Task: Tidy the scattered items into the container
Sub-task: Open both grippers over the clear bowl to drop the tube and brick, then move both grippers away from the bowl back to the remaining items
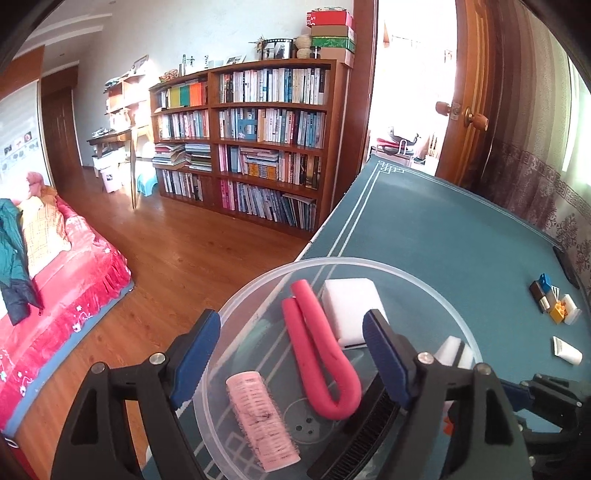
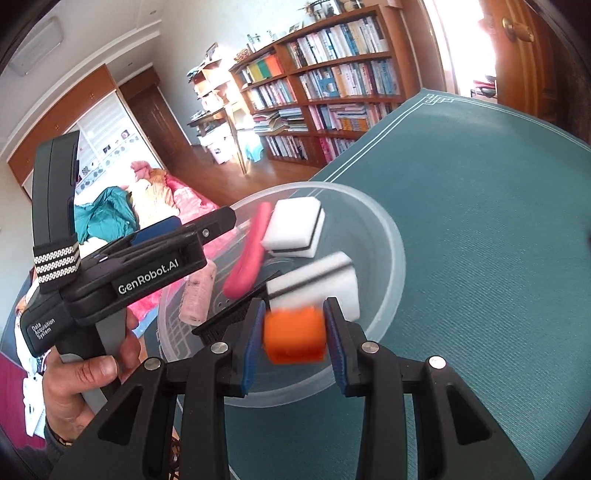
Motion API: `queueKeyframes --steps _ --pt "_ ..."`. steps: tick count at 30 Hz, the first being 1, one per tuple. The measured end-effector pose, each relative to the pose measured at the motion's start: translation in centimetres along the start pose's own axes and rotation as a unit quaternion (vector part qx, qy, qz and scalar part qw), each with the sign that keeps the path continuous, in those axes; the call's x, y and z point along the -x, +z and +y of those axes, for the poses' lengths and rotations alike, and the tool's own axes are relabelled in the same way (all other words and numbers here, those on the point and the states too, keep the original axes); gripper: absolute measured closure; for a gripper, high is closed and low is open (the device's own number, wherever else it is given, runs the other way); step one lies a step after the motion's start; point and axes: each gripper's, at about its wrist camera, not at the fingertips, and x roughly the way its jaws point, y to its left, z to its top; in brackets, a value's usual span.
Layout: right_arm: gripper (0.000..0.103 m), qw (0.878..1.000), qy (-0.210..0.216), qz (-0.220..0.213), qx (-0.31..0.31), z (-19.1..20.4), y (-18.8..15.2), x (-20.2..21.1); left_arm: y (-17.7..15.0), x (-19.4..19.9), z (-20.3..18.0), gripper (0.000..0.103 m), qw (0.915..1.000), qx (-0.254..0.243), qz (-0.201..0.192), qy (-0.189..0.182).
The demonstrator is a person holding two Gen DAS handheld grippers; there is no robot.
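Orange block (image 2: 294, 338) sat clenched in the right claw (image 2: 295, 343) above the container (image 2: 384, 236) rim — poised, I judged, for dropping in — while the left claw (image 1: 291, 354) hung released, straddling its near wall, seemingly steadying it.

A tall wooden bookcase (image 1: 255, 144) packed with books fills the upper middle of the left wrist view, boxes (image 1: 332, 35) stacked on top. Glossy wood flooring (image 1: 184, 254) runs to a red-covered bed (image 1: 62, 280) at the left edge. Right of centre, an open wooden door (image 1: 469, 110) admits bright daylight.
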Motion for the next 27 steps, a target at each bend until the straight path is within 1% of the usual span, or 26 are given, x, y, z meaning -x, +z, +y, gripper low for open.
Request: queueKeyframes --steps 4,8,11,18,25,26,27 --pt "0.067 1.000 -0.007 -0.001 0.026 0.8 -0.3 -0.3 0.0 0.0 0.4 0.018 1.0000 0.006 -0.001 0.002" --pt "0.067 0.999 -0.008 -0.001 0.031 0.9 -0.5 -0.4 0.0 0.1 0.7 0.017 0.9999 0.012 -0.001 0.001" --pt "0.067 0.999 -0.017 -0.010 0.033 1.0 -0.6 -0.1 -0.1 0.0 0.7 0.016 0.9999 0.014 0.001 0.003" --pt "0.067 0.999 -0.031 -0.028 0.023 0.2 -0.6 1.1 -0.6 -0.3 0.1 0.016 0.9998 0.012 0.014 -0.003" --pt "0.067 0.999 -0.042 -0.034 -0.007 -1.4 -1.5 2.4 -1.0 -0.2 -1.2 0.016 0.9997 -0.004 0.023 -0.011" --pt "0.066 0.998 -0.044 -0.034 -0.013 -1.7 -1.6 2.5 -1.0 -0.2 -1.4 0.016 0.9996 -0.008 0.024 -0.013" --pt "0.063 0.998 -0.046 -0.035 -0.018 -2.0 -1.7 2.7 -1.1 -0.2 -1.7 0.016 0.9995 -0.012 0.025 -0.014"
